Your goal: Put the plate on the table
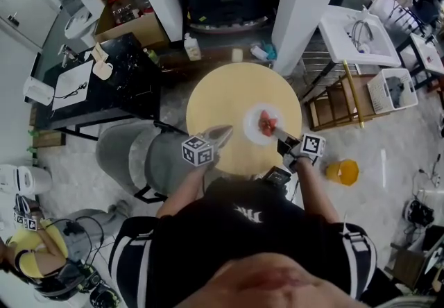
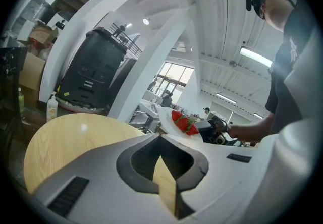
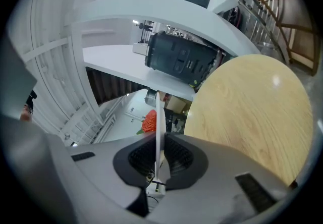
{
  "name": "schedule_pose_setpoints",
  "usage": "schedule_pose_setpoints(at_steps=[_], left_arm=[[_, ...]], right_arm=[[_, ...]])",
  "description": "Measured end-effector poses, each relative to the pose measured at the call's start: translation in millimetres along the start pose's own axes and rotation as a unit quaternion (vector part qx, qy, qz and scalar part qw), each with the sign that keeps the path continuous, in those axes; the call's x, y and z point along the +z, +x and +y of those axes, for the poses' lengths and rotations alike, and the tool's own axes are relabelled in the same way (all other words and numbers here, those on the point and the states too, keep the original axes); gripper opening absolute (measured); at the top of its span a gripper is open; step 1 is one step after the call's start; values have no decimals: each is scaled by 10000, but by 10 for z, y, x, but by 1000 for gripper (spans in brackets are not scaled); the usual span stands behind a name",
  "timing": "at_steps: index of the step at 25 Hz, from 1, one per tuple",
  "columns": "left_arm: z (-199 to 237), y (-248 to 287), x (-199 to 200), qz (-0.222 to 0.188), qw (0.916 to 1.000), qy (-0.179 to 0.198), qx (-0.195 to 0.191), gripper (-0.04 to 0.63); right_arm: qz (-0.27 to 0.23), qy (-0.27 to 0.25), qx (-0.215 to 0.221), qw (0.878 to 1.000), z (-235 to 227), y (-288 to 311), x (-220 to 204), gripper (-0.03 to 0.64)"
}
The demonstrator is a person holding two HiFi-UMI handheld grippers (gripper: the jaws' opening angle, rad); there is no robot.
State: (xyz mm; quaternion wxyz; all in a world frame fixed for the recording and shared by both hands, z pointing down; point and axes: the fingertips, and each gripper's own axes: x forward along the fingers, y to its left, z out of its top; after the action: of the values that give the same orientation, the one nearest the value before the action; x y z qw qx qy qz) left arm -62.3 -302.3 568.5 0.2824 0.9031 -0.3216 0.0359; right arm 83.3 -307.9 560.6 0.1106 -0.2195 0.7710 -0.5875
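A small white plate (image 1: pixel 258 125) with red strawberries (image 1: pixel 267 121) is held over the right part of the round wooden table (image 1: pixel 215 102). My right gripper (image 1: pixel 283 140) is shut on the plate's near rim. In the right gripper view the plate (image 3: pixel 158 117) runs edge-on between the pads of the right gripper (image 3: pixel 159 140), with a strawberry (image 3: pixel 149 121) beside it. My left gripper (image 1: pixel 222 134) hovers at the table's near edge, left of the plate, shut with nothing in it. The left gripper view shows the left gripper (image 2: pixel 162 137), with the plate (image 2: pixel 168 118) and strawberries (image 2: pixel 183 122) further off.
A grey round seat (image 1: pixel 135 154) stands left of the table. A black desk (image 1: pixel 104 84) with boxes lies at far left, a bottle (image 1: pixel 191 46) beyond the table, a wooden rack (image 1: pixel 343 102) and a yellow tub (image 1: pixel 342 172) at right. A white pillar (image 1: pixel 305 1) rises behind.
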Motion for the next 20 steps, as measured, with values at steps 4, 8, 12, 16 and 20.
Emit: schedule_pose_setpoints(at_steps=[4, 8, 12, 16, 20], left_arm=[[-23, 5, -43, 32, 10000, -44, 32, 3], [4, 32, -84, 76, 9999, -93, 45, 3], [60, 49, -149, 121, 9998, -153, 41, 3], [81, 42, -199, 193, 9997, -168, 26, 3], [91, 74, -259, 269, 9994, -199, 50, 3]], right_arm=[[14, 89, 60, 9999, -17, -17, -33, 20], [36, 155, -24, 9999, -101, -26, -70, 20], [51, 277, -96, 9996, -199, -7, -149, 20], [51, 293, -135, 9995, -269, 18, -191, 20], [97, 479, -156, 9987, -313, 18, -231, 20]])
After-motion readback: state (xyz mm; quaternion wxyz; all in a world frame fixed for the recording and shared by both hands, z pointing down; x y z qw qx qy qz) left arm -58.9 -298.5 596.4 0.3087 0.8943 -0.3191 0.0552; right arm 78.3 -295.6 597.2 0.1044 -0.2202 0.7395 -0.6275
